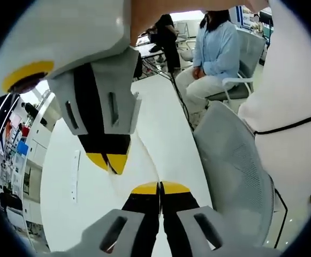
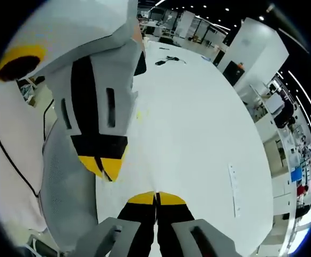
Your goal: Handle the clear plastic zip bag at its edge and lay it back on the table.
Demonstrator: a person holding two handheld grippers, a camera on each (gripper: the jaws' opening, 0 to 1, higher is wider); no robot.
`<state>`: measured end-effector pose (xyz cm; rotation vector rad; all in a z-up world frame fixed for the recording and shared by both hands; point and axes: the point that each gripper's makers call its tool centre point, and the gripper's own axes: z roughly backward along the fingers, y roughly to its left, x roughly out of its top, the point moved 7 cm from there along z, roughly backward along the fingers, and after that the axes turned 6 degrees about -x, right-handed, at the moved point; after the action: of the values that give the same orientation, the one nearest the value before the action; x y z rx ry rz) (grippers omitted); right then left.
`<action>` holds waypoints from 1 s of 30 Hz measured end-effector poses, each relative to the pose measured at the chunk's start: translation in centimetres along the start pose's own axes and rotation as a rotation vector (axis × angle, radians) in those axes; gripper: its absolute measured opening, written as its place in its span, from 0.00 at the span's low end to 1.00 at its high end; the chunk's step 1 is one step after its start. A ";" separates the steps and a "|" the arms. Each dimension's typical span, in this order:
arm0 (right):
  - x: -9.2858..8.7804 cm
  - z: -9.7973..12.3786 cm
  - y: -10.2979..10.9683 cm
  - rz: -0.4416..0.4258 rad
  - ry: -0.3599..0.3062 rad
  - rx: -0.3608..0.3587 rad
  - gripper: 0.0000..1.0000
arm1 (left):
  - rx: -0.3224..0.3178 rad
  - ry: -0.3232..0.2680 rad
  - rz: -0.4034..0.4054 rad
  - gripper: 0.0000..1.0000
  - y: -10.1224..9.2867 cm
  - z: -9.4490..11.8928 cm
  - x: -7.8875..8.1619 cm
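The clear plastic zip bag is almost see-through. It shows as a faint creased sheet stretched over the white table between the two pairs of yellow tips. My left gripper rises from the bottom of the left gripper view, jaws shut on the bag's edge. My right gripper reaches in from the upper left, tips pressed together on the same sheet. In the right gripper view the bag runs from my right gripper up to the left gripper, above the table.
A grey mesh chair stands against the table's edge beside the person's white clothing. A person in a light-blue shirt sits beyond it. A thin white strip and black cables lie on the table.
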<state>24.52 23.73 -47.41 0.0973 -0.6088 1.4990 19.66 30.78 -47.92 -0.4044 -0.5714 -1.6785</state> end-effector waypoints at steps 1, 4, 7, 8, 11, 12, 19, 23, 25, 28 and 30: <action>0.0 0.0 0.0 -0.003 0.001 -0.003 0.00 | -0.004 -0.001 0.001 0.00 -0.1 0.0 0.0; -0.2 0.0 -0.3 -0.010 0.000 -0.013 0.00 | -0.014 -0.006 -0.001 0.00 -0.3 0.0 -0.1; -0.3 0.0 -0.4 -0.020 -0.001 -0.025 0.00 | -0.022 -0.010 -0.003 0.00 -0.6 -0.1 0.0; -0.4 0.0 -0.6 -0.022 -0.001 -0.027 0.00 | -0.026 -0.011 -0.006 0.00 -0.8 -0.1 0.0; -0.4 0.0 -0.8 -0.034 0.000 -0.036 0.00 | -0.034 -0.012 -0.009 0.00 -1.1 -0.2 0.1; -0.5 0.0 -0.8 -0.036 -0.001 -0.037 0.00 | -0.035 -0.011 -0.010 0.00 -1.2 -0.2 0.1; -0.6 0.1 -1.1 -0.058 -0.009 -0.060 0.00 | -0.063 -0.014 -0.026 0.00 -1.9 -0.4 0.4; -0.6 0.2 -1.2 -0.064 -0.011 -0.070 0.00 | -0.082 -0.015 -0.038 0.00 -2.2 -0.5 0.5; -0.6 0.2 -1.2 -0.063 -0.011 -0.078 0.00 | -0.074 -0.013 -0.038 0.00 -2.0 -0.6 0.5; -0.6 0.2 -1.1 -0.065 -0.018 -0.071 0.00 | -0.046 -0.004 -0.036 0.00 -1.5 -0.5 0.3; -0.7 0.1 -0.9 -0.054 -0.013 -0.061 0.00 | -0.021 -0.001 -0.019 0.00 -1.1 -0.4 0.0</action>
<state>25.42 23.02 -47.34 0.0761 -0.6573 1.4271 18.56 30.65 -48.39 -0.4163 -0.5609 -1.7033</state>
